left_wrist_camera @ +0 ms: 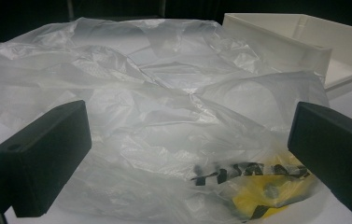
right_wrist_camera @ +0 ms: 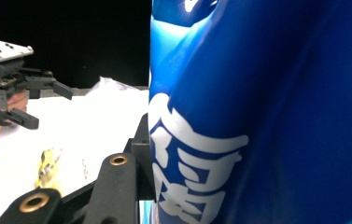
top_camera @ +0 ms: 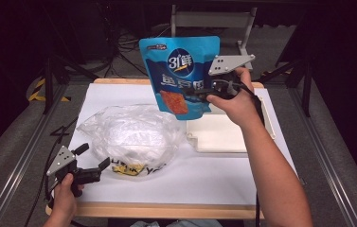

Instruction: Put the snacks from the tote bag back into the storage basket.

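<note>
A blue snack pouch (top_camera: 180, 75) with white characters and a red picture hangs upright above the table's back. My right gripper (top_camera: 203, 93) is shut on the pouch's right edge. In the right gripper view the pouch (right_wrist_camera: 257, 116) is pressed close against that gripper (right_wrist_camera: 145, 154). A crumpled clear plastic bag (top_camera: 129, 135) with yellow and black print lies on the white table at the left. My left gripper (top_camera: 94, 155) stands open at the bag's near left corner. In the left gripper view the bag (left_wrist_camera: 164, 116) lies just ahead of the wide-apart jaws of that gripper (left_wrist_camera: 187, 158).
A shallow white tray (top_camera: 230, 137) sits on the table right of the plastic bag, below the raised pouch; its wall (left_wrist_camera: 276, 46) is behind the bag. A wooden edge (top_camera: 166, 210) borders the table's front. The left gripper (right_wrist_camera: 29, 105) is far off across the white surface.
</note>
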